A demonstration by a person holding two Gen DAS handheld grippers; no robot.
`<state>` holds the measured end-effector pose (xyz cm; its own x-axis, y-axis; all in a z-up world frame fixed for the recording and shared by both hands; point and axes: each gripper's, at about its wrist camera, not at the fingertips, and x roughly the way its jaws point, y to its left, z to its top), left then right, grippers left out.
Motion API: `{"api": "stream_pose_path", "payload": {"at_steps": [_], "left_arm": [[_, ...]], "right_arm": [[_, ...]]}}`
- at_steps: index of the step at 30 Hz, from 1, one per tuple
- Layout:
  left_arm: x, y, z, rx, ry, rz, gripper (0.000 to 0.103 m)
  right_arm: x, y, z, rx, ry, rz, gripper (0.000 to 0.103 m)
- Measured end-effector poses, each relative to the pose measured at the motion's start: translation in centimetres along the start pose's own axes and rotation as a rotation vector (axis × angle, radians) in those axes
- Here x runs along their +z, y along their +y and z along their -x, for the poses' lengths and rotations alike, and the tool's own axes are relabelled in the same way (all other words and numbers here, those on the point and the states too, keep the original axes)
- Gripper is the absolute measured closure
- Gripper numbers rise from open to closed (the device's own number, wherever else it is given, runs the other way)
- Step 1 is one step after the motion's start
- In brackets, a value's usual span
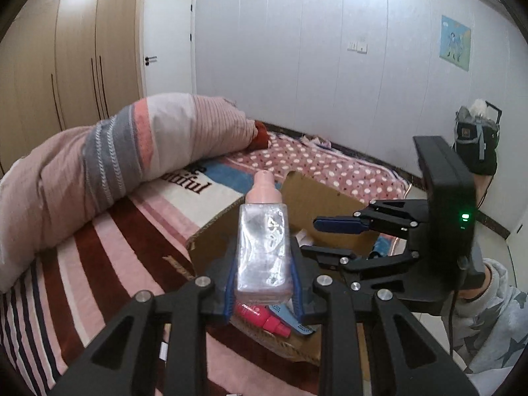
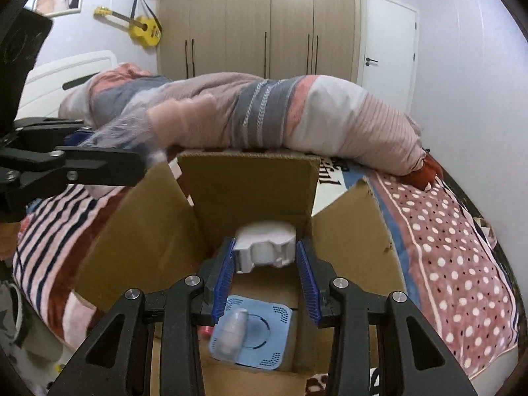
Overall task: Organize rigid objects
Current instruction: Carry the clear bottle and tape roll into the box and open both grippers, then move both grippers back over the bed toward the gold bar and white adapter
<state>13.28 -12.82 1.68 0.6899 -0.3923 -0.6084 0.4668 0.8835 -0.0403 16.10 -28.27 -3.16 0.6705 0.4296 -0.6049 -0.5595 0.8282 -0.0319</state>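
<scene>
The left gripper [image 1: 264,277] is clamping a clear bottle [image 1: 263,250] with a pink cap, holding it above the box [image 1: 307,194], whose flaps are standing open. The right gripper [image 2: 268,283] is hanging over the box [image 2: 148,241] mouth with its jaws spread, gripping nothing; a white item [image 2: 265,244] is sitting between the pads, though I cannot tell whether they are touching it. Below, a blue square piece [image 2: 267,333] and a small pale bottle [image 2: 231,333] are lying on the box floor. The box is resting on a striped blanket [image 1: 109,264] beside a rolled quilt [image 1: 109,155]. Wardrobes [image 2: 250,16] and a door [image 2: 387,39] are lining the far wall.
</scene>
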Motion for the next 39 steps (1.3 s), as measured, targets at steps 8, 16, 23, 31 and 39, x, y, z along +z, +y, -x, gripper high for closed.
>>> {"api": "stream_pose_path", "payload": {"at_steps": [8, 16, 23, 31, 39], "left_arm": [[0.1, 0.1, -3.9, 0.012, 0.078, -0.006, 0.079], [0.1, 0.3, -4.6, 0.027, 0.080, -0.008, 0.079], [0.0, 1.3, -0.8, 0.051, 0.012, 0.020, 0.070], [-2.4, 4.9, 5.9, 0.167, -0.059, 0.082, 0.050], [-8.2, 10.2, 9.2, 0.314, -0.039, 0.145, 0.040]], "right_arm": [[-0.6, -0.6, -0.4, 0.025, -0.001, -0.022, 0.069], [-0.9, -0.7, -0.4, 0.026, 0.012, -0.030, 0.069], [-0.5, 0.2, 0.5, 0.025, 0.013, -0.011, 0.068], [1.3, 3.8, 2.5, 0.077, -0.035, 0.024, 0.068], [2.7, 12.0, 3.4, 0.217, -0.058, 0.120, 0.059]]}}
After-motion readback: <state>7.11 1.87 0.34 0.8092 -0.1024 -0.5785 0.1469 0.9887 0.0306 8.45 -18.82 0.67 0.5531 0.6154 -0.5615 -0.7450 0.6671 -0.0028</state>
